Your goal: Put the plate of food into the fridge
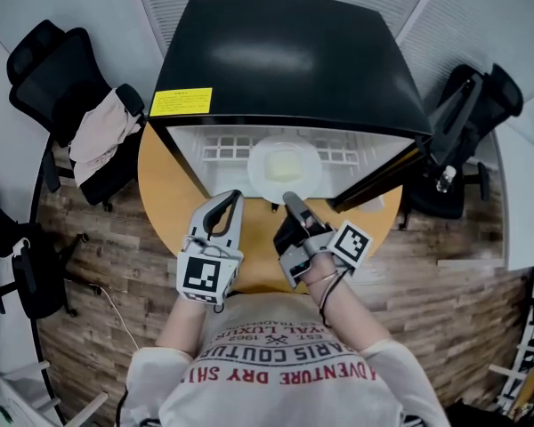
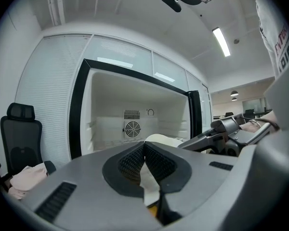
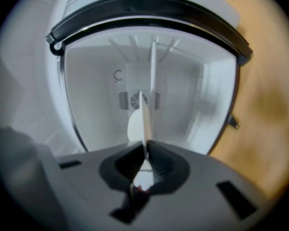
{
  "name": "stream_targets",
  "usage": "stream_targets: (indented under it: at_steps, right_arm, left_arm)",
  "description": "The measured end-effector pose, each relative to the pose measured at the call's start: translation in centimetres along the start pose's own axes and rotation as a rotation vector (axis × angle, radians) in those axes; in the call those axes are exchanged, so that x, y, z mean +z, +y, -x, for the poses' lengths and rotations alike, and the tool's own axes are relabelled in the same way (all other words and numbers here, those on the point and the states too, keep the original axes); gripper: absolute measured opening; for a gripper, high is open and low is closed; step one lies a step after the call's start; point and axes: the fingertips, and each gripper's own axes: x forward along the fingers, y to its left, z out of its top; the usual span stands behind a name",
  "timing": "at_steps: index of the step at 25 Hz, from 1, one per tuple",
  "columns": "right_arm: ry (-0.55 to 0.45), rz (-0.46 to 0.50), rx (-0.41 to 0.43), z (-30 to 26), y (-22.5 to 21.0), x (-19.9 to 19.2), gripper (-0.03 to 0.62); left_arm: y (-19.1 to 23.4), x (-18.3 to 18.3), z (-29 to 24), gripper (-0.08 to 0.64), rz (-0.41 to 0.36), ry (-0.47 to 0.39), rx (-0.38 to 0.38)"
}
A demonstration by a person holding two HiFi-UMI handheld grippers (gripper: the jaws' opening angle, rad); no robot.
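- Left tool (image 1: 230, 199): jaws together, nothing between them. It hangs over the bench (image 1: 165, 185) at the mouth of the fridge (image 1: 285, 60). Risk: its tips could nudge the plate rim ahead and to its right.
- Plate (image 1: 260, 169) with pale food (image 1: 287, 165): inside the open compartment, directly ahead of the right tool. Whether it sits flat on the compartment floor cannot be told.
- Right tool (image 1: 290, 201): narrow, rolled on its side, pinched on the plate's near rim. Risk: a one-point hold on a thin edge, so the plate may pivot or slip and the food slide. Letting go before it rests flat would drop it.
- Door (image 1: 378, 178): open, right of the right tool. Risk: catching it on withdrawal.
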Motion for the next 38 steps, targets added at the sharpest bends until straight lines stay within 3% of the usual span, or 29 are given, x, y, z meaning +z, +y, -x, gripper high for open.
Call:
stream_targets:
  at_steps: [11,21,26,38]
  right_arm:
    - [-0.051,-0.049,-0.011,-3.3,-0.1,1.6,0.041]
    - [-0.105,0.035,0.010,-5.0,0.5,3.0,0.067]
    - [-0.086,0.014,0.011,-5.6,-0.3,3.0,0.141]
    - [-0.068,0.002,0.006,-6.6,-0.5,3.3,0.158]
  left_arm:
    - [0.7,-0.7,-1.1,0.029,-0.027,0.024,-0.004]
    - [1.6,-1.2,-1.2,0.029,-0.006,0.035,0.021]
    - [1.4,-1.5,-1.3,0.029,0.005,0.042,0.021]
    - [1.9,-1.5,-1.4,0.029,-0.001,0.042,0.035]
